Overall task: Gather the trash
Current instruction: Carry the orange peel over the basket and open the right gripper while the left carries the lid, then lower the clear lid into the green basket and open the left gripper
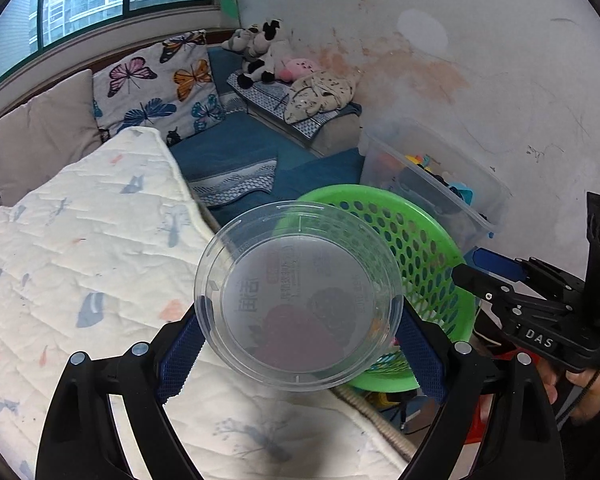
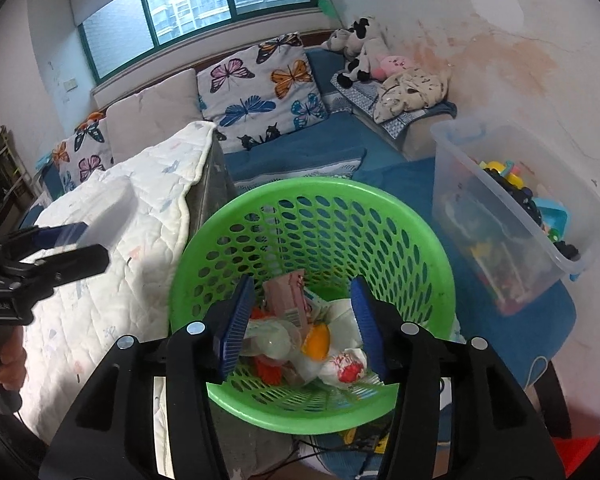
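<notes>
My left gripper (image 1: pixel 300 320) is shut on a clear round plastic container (image 1: pixel 300 300) with a printed label. It holds the container by the rim above the edge of a white quilt, beside a green mesh basket (image 1: pixel 420 240). From the right wrist the same container (image 2: pixel 112 208) shows faintly at the left. My right gripper (image 2: pixel 302 282) hangs open over the green basket (image 2: pixel 300 188), with nothing between its blue pads (image 2: pixel 236 328). Below it in the basket lie several pieces of trash (image 2: pixel 320 344): wrappers, tissue and small cups. The right gripper (image 1: pixel 480 276) also shows at the basket's right side.
A white quilt (image 2: pixel 132 216) covers the surface left of the basket. A clear plastic bin of toys (image 2: pixel 512 216) stands to the right against the wall. Behind are a blue sofa, butterfly cushions (image 2: pixel 268 84) and plush toys (image 2: pixel 364 52).
</notes>
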A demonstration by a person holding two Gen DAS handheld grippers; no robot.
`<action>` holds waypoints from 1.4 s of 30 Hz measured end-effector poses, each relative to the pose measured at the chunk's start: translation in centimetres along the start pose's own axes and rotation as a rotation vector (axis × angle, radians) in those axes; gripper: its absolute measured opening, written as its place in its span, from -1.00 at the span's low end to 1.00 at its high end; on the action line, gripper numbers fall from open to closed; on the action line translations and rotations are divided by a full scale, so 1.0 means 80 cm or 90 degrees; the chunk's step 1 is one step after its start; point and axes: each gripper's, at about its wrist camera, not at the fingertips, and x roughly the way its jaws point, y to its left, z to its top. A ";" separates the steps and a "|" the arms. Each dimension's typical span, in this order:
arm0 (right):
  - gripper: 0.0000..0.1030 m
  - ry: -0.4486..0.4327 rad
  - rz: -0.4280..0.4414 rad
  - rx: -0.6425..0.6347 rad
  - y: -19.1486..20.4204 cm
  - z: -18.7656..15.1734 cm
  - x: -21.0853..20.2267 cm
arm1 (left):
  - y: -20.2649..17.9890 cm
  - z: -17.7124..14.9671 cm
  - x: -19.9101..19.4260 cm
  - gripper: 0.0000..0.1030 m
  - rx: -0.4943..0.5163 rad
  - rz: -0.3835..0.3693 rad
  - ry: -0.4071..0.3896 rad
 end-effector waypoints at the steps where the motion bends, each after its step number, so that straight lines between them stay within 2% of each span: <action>1: 0.05 -0.003 0.000 0.002 -0.002 -0.001 -0.003 | -0.003 0.000 0.003 0.67 0.000 -0.003 0.002; 9: 0.08 -0.017 0.002 0.009 -0.010 -0.006 -0.021 | -0.028 0.004 0.026 0.68 0.008 -0.014 0.021; 12: 0.20 -0.023 0.002 0.009 -0.012 -0.008 -0.028 | -0.036 0.006 0.033 0.68 0.011 -0.016 0.027; 27: 0.25 -0.038 0.010 0.030 -0.025 -0.021 -0.044 | -0.060 0.008 0.069 0.68 0.026 -0.016 0.058; 35: 0.26 -0.040 0.013 0.041 -0.029 -0.027 -0.050 | -0.060 0.006 0.066 0.77 0.023 -0.026 0.052; 42: 0.33 -0.044 0.024 0.038 -0.017 -0.030 -0.059 | -0.044 0.000 0.042 0.77 0.008 -0.022 0.036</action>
